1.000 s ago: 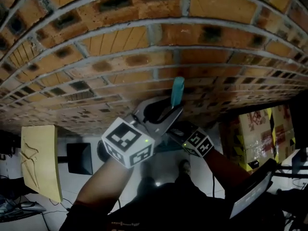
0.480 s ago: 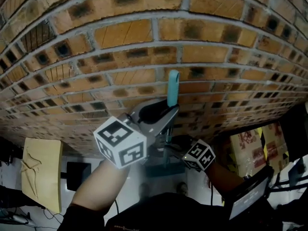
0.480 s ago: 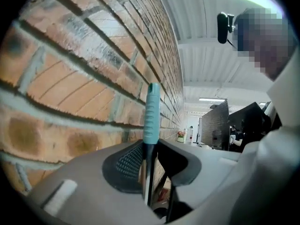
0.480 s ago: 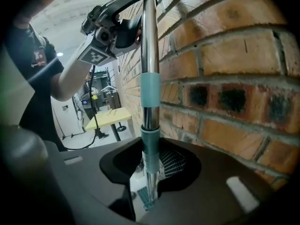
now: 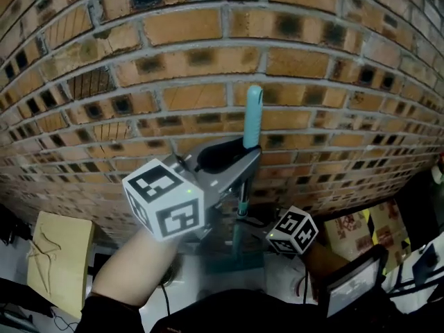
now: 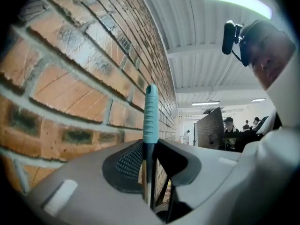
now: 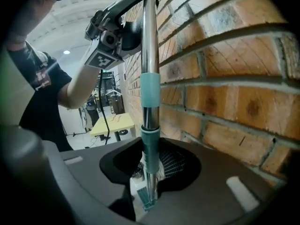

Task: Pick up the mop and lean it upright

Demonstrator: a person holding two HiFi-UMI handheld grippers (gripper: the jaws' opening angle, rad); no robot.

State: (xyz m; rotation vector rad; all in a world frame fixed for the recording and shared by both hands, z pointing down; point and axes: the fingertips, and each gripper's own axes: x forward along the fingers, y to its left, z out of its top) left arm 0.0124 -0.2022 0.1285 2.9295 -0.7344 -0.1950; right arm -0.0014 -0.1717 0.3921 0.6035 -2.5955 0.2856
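While left gripper (image 6: 149, 165) jaws, just tightened, clamp upright mop (image 5: 252, 113), right gripper (image 7: 150, 170) clamps lower.

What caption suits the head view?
Left gripper, jaws just closing, and right gripper hold mop upright beside a brick wall.

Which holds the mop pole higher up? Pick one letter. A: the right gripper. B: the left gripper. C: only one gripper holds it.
B: the left gripper clamps the mop pole just under its teal grip, its jaws having just closed further, while the right gripper clamps it lower down.
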